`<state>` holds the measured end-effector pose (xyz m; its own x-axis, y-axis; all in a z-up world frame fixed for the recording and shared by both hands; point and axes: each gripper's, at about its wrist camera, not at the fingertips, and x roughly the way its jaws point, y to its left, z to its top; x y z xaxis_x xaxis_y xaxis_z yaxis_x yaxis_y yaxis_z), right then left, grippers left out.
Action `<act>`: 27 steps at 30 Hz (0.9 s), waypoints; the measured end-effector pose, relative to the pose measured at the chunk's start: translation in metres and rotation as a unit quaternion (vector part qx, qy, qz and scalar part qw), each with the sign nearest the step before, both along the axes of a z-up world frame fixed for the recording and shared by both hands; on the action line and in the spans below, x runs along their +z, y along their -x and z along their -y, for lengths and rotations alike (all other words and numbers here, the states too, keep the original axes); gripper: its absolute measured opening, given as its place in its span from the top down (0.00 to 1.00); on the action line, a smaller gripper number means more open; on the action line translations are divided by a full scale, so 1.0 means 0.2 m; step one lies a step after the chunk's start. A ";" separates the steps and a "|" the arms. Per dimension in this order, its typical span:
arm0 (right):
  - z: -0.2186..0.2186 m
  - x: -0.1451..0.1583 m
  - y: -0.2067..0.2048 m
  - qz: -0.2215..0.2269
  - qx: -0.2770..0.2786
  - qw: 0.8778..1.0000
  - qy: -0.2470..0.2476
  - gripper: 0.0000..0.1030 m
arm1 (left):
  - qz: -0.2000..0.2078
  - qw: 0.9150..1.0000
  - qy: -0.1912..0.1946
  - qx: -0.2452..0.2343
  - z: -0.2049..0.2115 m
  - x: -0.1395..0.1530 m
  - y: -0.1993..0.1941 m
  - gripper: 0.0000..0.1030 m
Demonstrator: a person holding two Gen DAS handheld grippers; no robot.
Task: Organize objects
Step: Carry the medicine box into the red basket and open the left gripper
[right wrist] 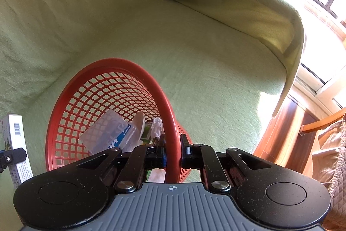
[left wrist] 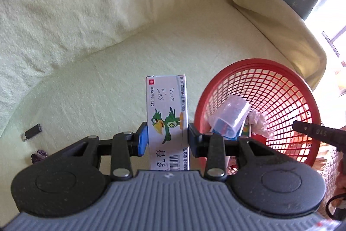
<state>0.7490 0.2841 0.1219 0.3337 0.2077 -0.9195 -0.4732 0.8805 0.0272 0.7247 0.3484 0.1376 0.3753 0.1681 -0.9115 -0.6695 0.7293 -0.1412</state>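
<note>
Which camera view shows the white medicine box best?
The left wrist view: the medicine box is central, held in the left gripper, its print readable. The right wrist view shows only a narrow side at its left edge.

My pads press a glossy printed cardboard box [left wrist: 167, 120]. The red basket [right wrist: 170, 122] is smooth plastic mesh. Beneath lies a matt, nubbly yellow-green cloth cover [left wrist: 97, 83].

"h50021816" on the medicine box [left wrist: 167, 120]
</note>
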 end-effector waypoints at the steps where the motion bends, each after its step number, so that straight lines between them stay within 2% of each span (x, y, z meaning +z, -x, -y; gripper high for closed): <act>1: 0.00 0.00 0.00 0.002 0.002 1.000 0.001 0.92 | 0.005 1.000 -0.001 -0.007 0.02 0.02 -0.02 0.68; 7: -0.01 0.00 0.00 0.002 0.007 1.000 0.000 0.92 | 0.016 0.999 -0.007 -0.049 0.12 0.07 -0.15 0.68; 19: 0.01 -0.01 -0.02 -0.003 0.011 1.000 -0.005 0.92 | 0.001 0.990 -0.001 -0.139 0.32 -0.01 -0.40 0.68; 23: 0.02 0.00 -0.03 -0.004 0.012 1.000 -0.006 0.92 | -0.005 0.987 0.025 -0.158 0.34 -0.05 -0.46 0.68; 27: 0.01 0.00 -0.03 -0.005 0.013 1.000 -0.007 0.92 | -0.003 0.986 0.014 -0.165 0.36 -0.04 -0.46 0.59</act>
<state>0.7541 0.2822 0.1214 0.3188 0.2281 -0.9200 -0.4948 0.8679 0.0437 0.8167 0.2757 0.1293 0.4002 0.0129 -0.9163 -0.3963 0.9040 -0.1604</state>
